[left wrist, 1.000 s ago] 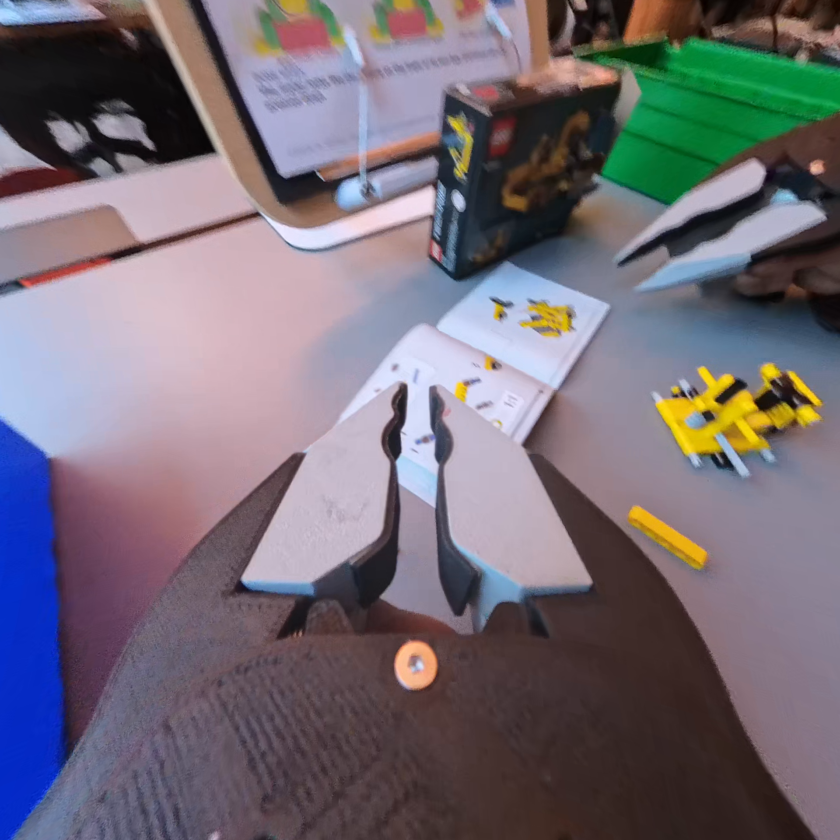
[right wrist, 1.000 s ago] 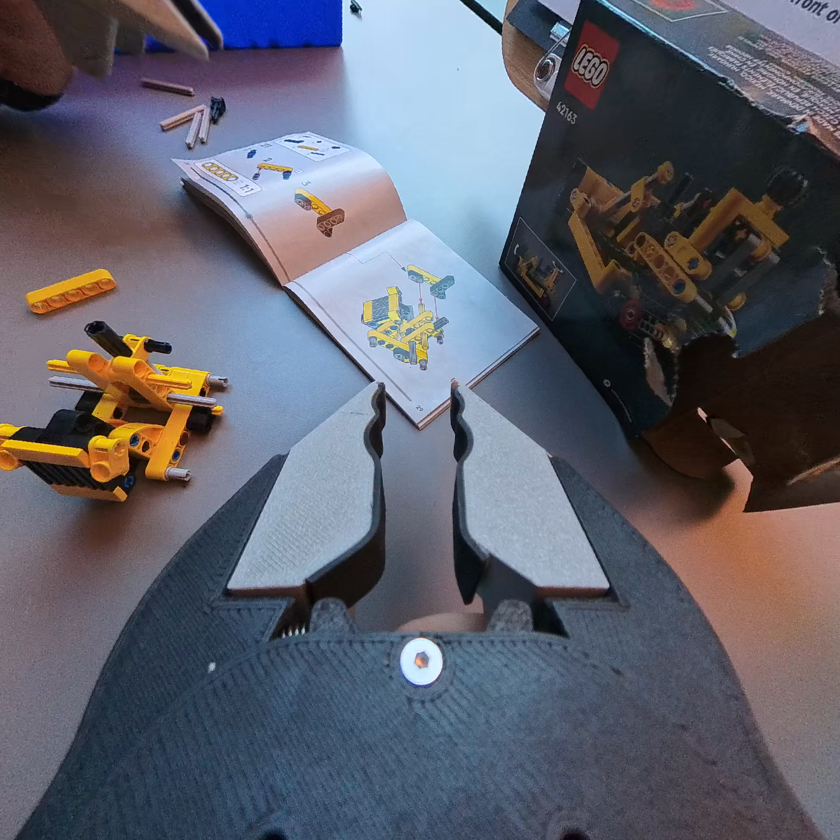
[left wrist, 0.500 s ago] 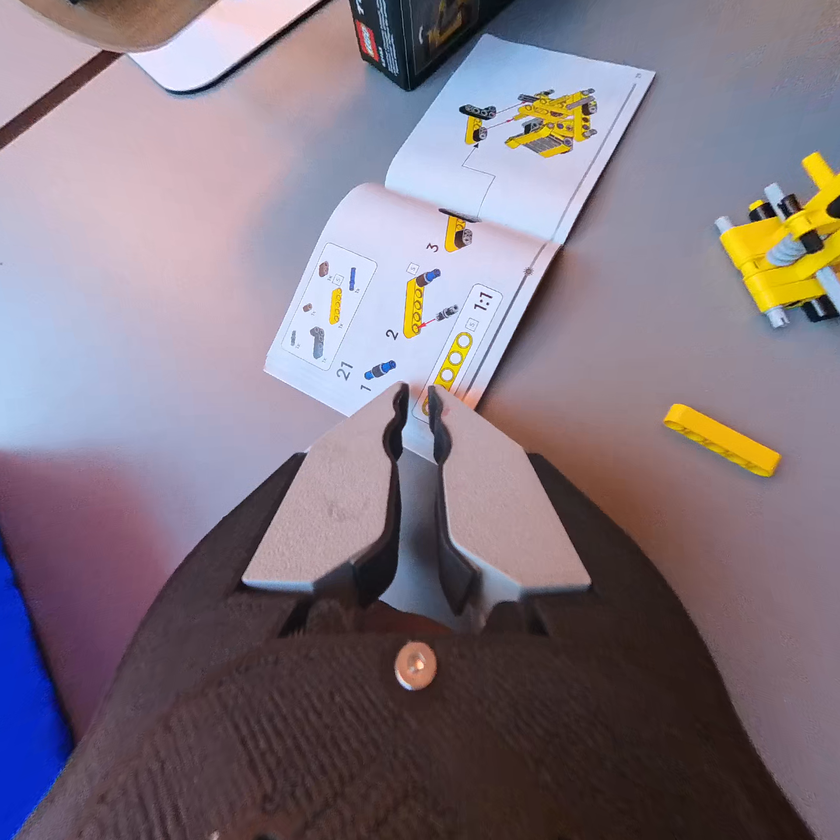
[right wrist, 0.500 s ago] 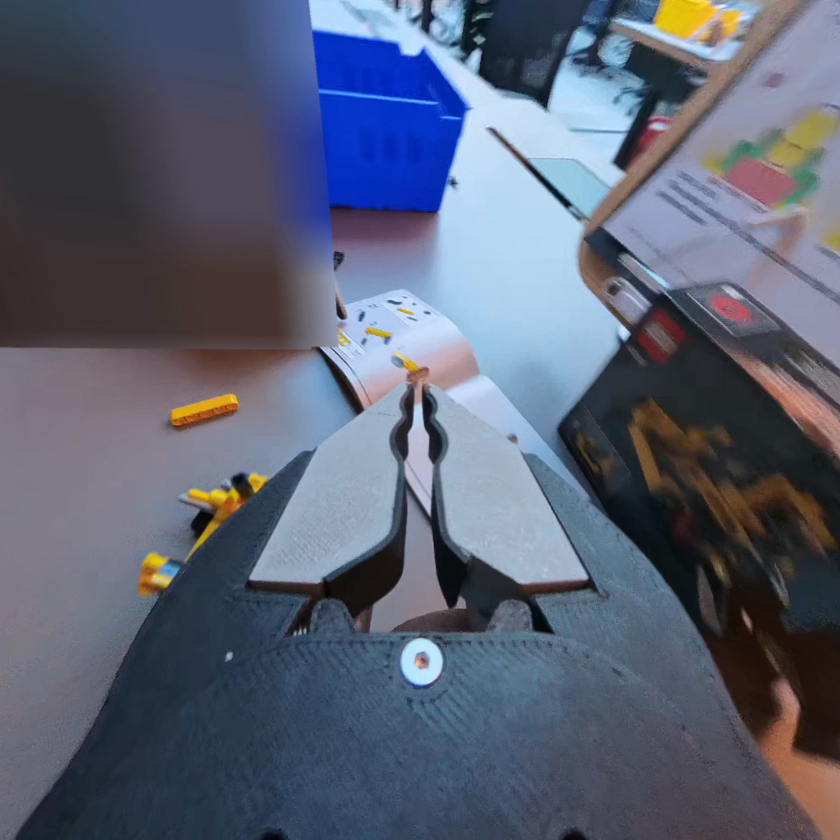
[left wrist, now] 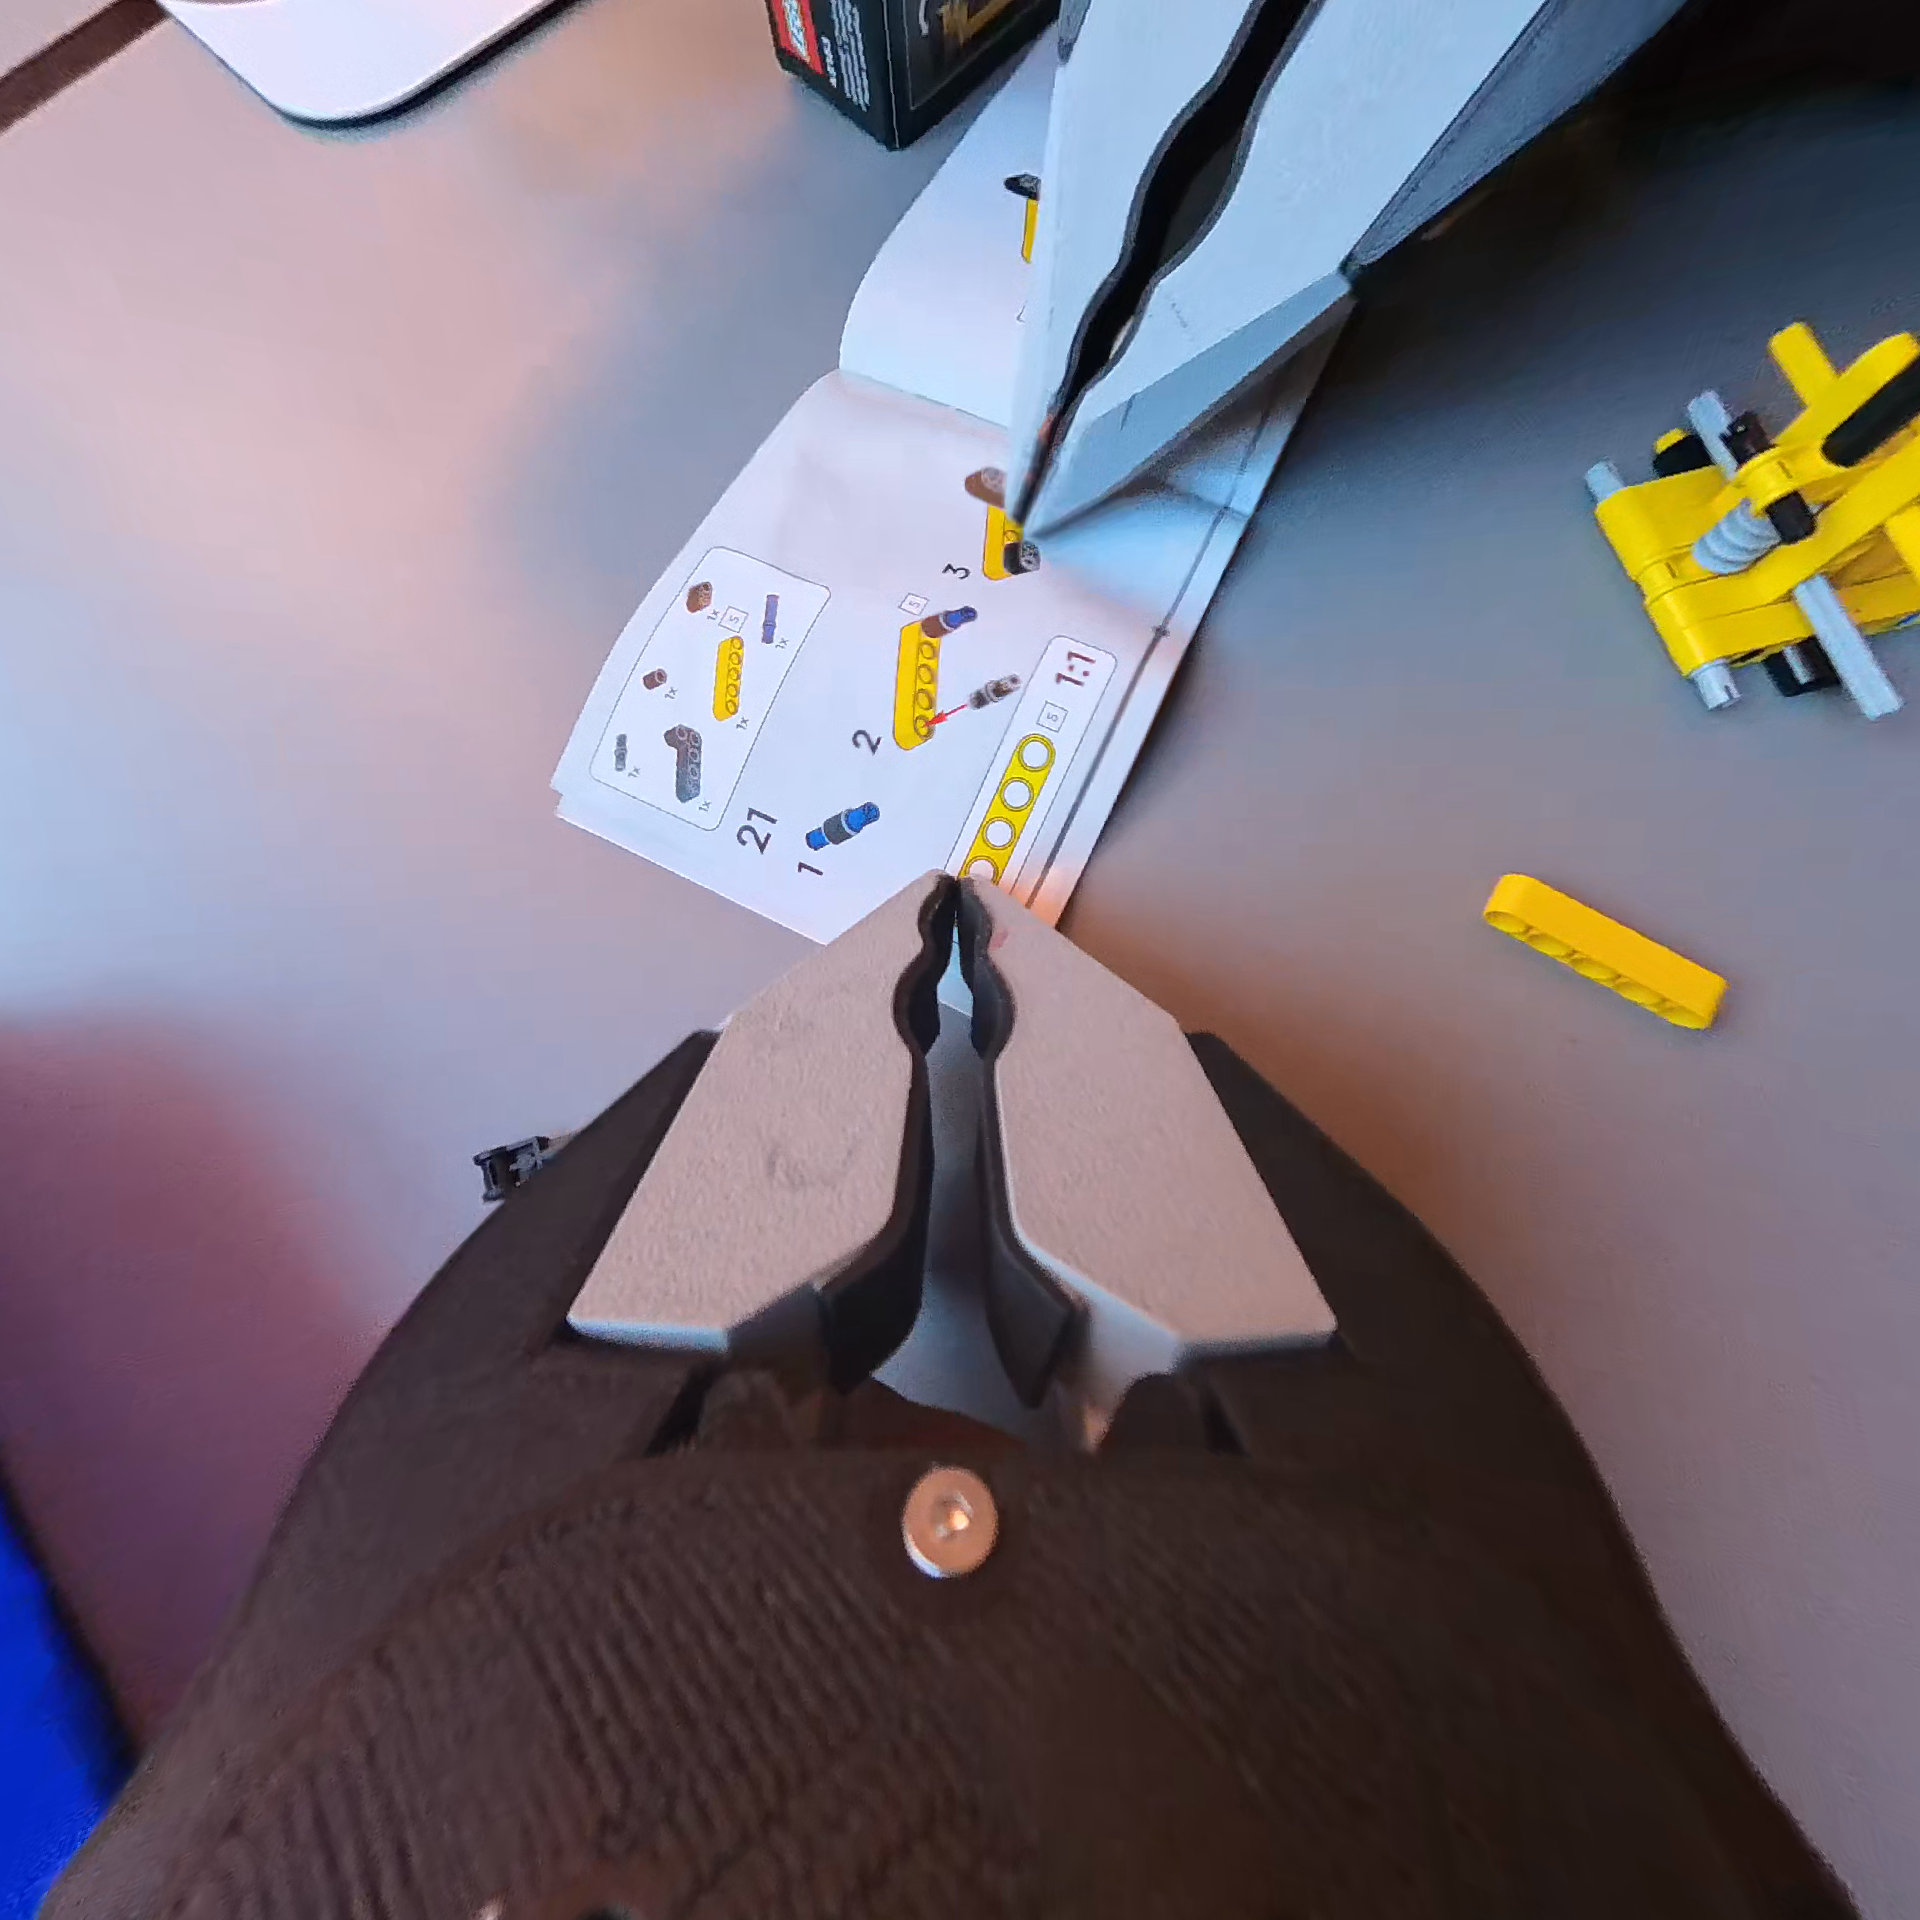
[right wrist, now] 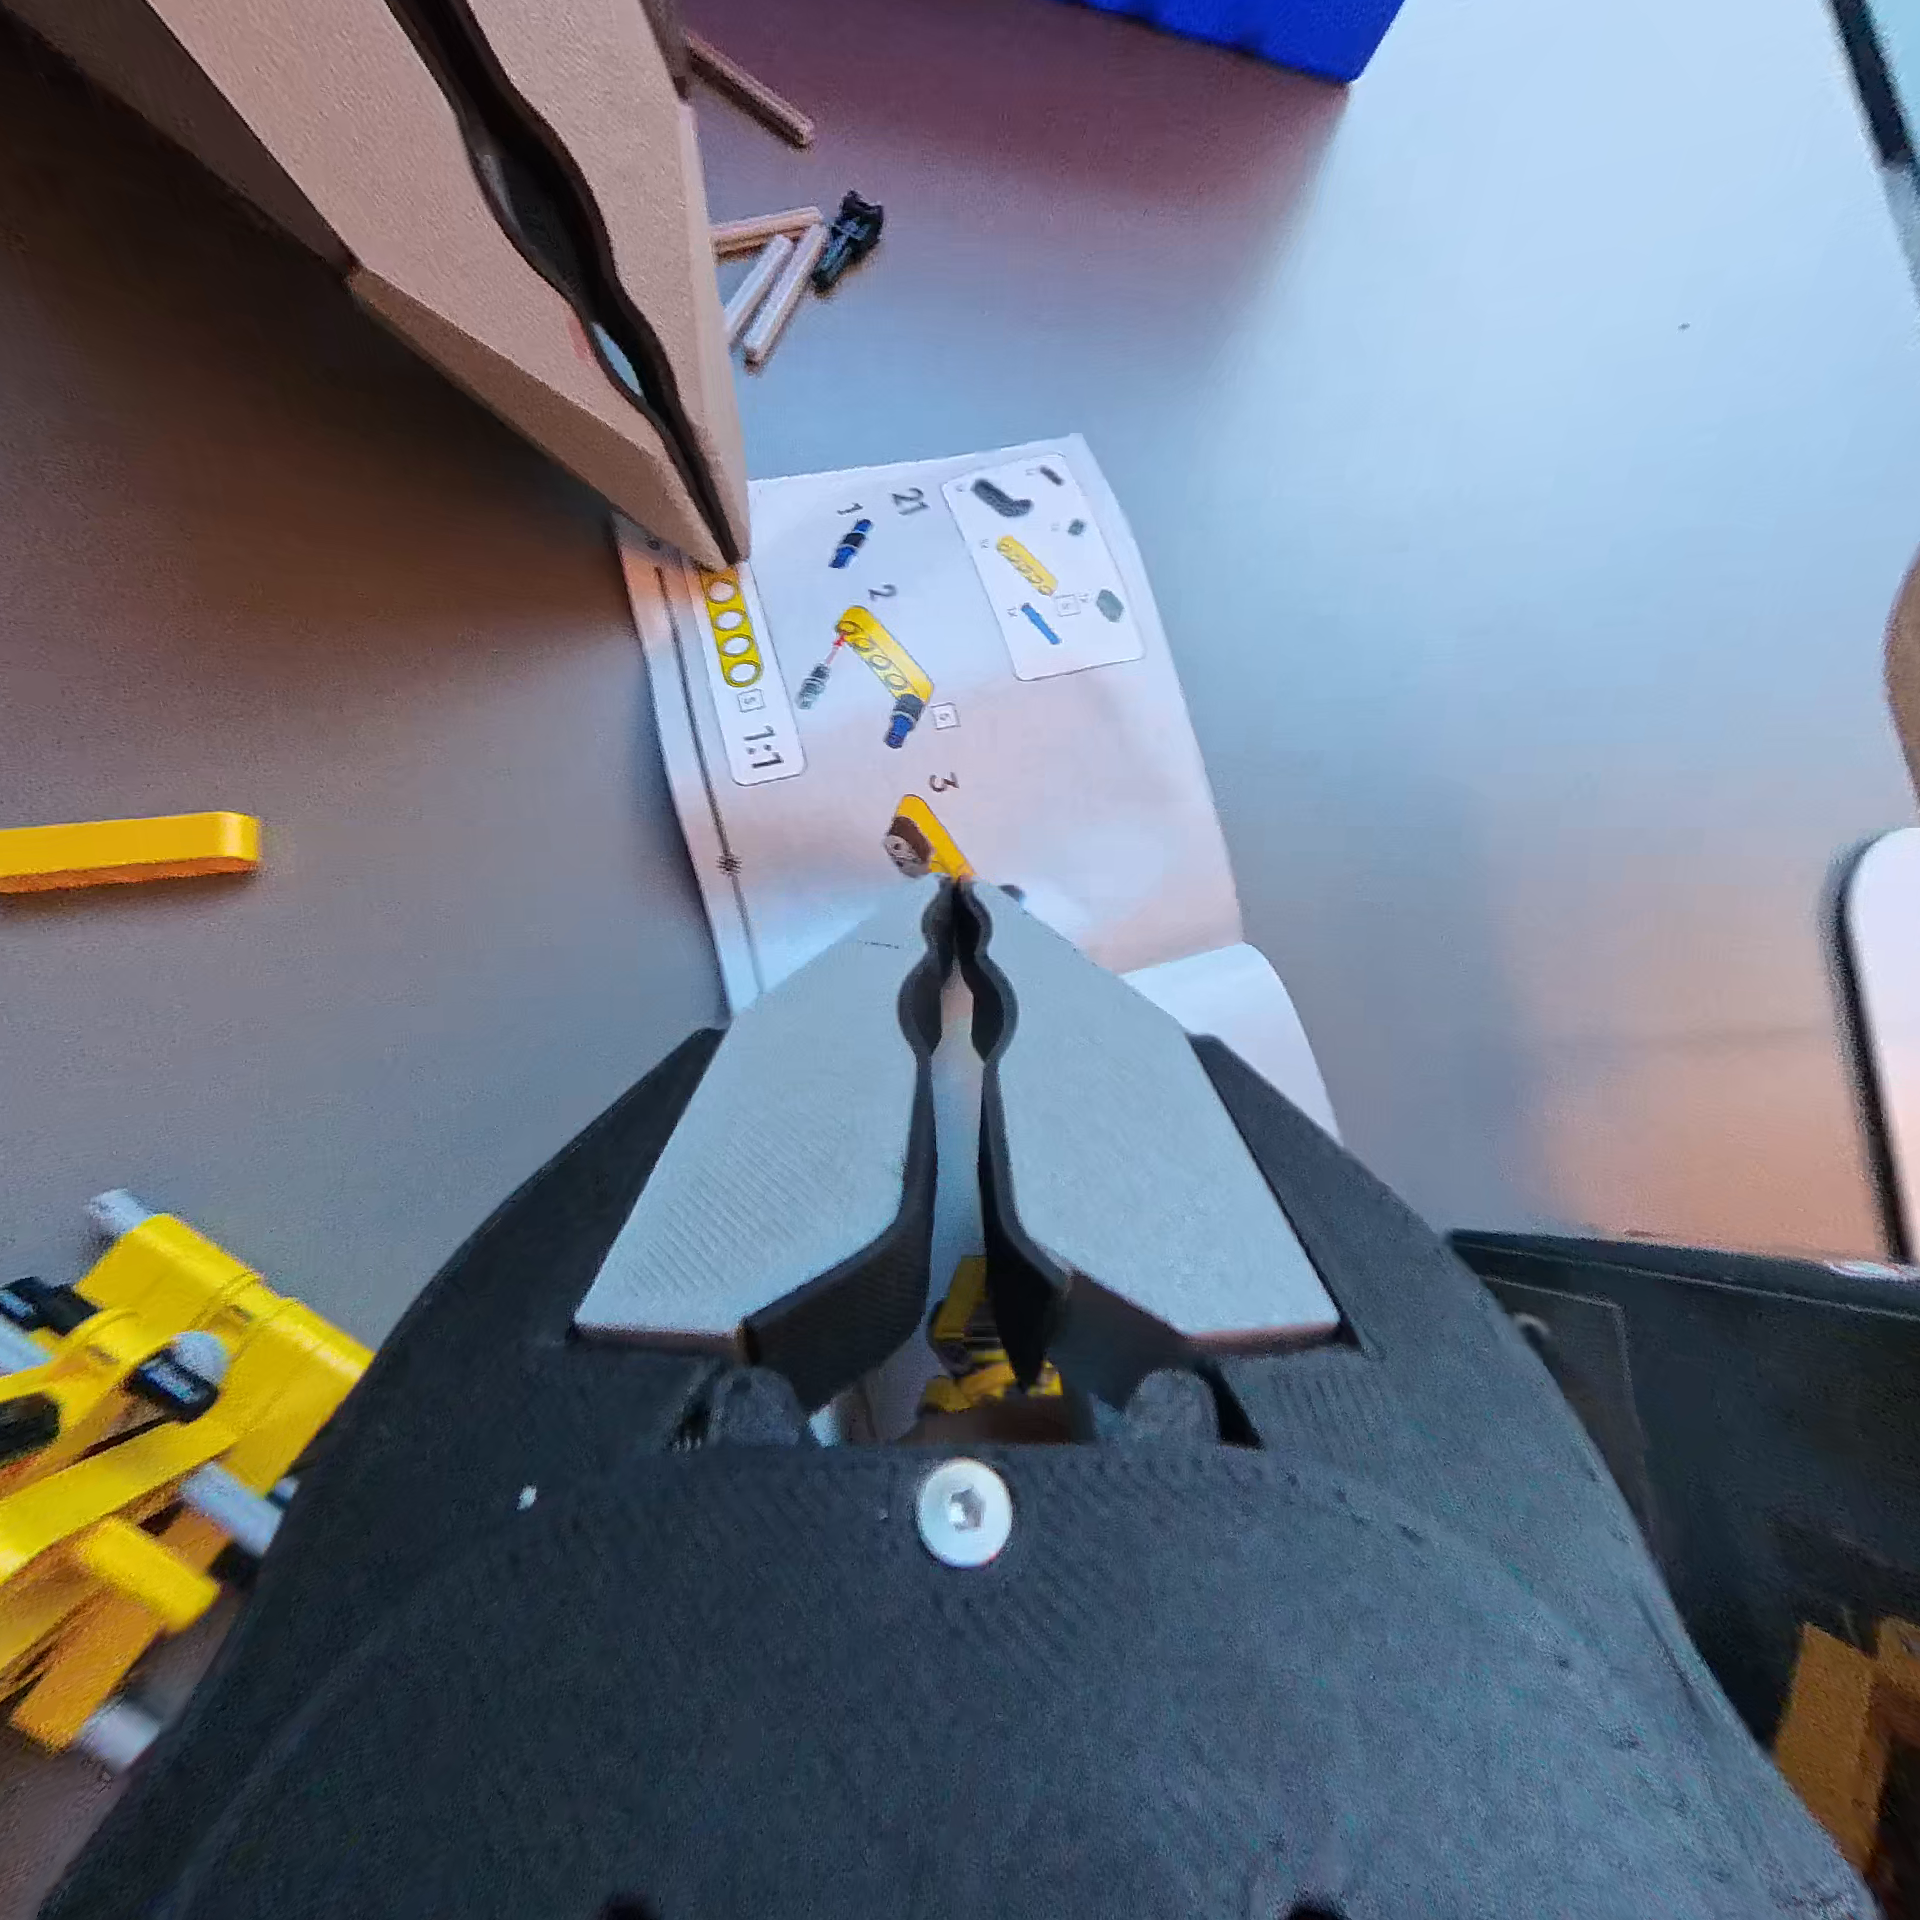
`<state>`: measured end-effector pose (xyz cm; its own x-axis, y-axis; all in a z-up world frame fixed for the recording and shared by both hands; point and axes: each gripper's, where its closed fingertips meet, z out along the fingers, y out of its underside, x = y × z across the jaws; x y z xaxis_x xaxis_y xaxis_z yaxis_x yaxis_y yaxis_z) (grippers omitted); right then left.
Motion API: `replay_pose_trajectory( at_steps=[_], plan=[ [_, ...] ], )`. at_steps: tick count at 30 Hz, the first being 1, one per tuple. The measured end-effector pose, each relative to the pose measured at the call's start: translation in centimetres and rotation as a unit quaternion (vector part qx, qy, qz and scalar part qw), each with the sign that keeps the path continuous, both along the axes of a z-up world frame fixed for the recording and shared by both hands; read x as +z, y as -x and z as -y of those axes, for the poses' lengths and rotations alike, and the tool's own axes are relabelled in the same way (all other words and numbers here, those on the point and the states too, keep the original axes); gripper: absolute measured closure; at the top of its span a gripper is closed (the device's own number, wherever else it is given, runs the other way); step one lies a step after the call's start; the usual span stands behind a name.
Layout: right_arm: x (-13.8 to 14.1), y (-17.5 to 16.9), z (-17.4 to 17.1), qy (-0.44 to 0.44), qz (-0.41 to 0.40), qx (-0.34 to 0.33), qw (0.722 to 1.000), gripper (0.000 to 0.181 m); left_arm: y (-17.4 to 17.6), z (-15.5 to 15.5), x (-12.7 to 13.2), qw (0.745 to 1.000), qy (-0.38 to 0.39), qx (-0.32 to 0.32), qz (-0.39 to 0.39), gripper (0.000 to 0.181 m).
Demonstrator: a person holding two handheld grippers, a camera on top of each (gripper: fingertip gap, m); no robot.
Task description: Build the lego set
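The open instruction booklet (left wrist: 831, 665) lies on the grey table, also in the right wrist view (right wrist: 1039, 727). My left gripper (left wrist: 956, 885) is shut, its tips at the booklet's near edge; it also shows in the right wrist view (right wrist: 727, 545). My right gripper (right wrist: 954, 883) is shut, its tips on the page near the fold; it also shows in the left wrist view (left wrist: 1023, 520). Neither holds a brick. The part-built yellow model (left wrist: 1787, 561) sits right of the booklet (right wrist: 114, 1403). A loose yellow beam (left wrist: 1605, 951) lies near it (right wrist: 135, 847).
The black set box (left wrist: 904, 62) stands behind the booklet (right wrist: 1714, 1403), beside a monitor base (left wrist: 364, 52). A small black pin (left wrist: 509, 1164) and grey axles (right wrist: 769, 281) lie by my left gripper. A blue bin (right wrist: 1247, 21) stands at the left. There is about 8 cm between the tips of the two grippers.
Both grippers have closed and come down onto the booklet. The right gripper swung in from the right and now meets the left one over the page.
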<state>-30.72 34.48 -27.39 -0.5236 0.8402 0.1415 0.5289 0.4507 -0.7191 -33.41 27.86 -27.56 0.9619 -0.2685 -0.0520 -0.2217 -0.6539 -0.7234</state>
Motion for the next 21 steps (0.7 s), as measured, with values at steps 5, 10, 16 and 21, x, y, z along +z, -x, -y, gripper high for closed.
replay_pose_trajectory(
  at_steps=[5, 10, 16, 21],
  plan=[
    [-0.3, 0.2, -0.5, -0.014, -0.015, -0.009, 1.000, 0.181, 0.1, 0.0, 0.0, 1.000, 0.005, 0.006, 0.004, 0.181],
    [-0.3, 0.1, -0.5, -0.013, -0.015, -0.009, 1.000, 0.181, -1.1, -0.5, 1.1, 0.999, -0.021, -0.007, 0.047, 0.181],
    [-0.3, 0.1, -0.5, -0.002, -0.008, -0.013, 1.000, 0.181, -0.6, -0.5, 0.0, 1.000, 0.006, 0.007, 0.025, 0.181],
    [-0.3, 0.3, -1.2, -0.009, -0.003, -0.037, 0.999, 0.181, -0.5, -0.4, -0.1, 1.000, 0.003, 0.009, 0.012, 0.181]
  ],
)
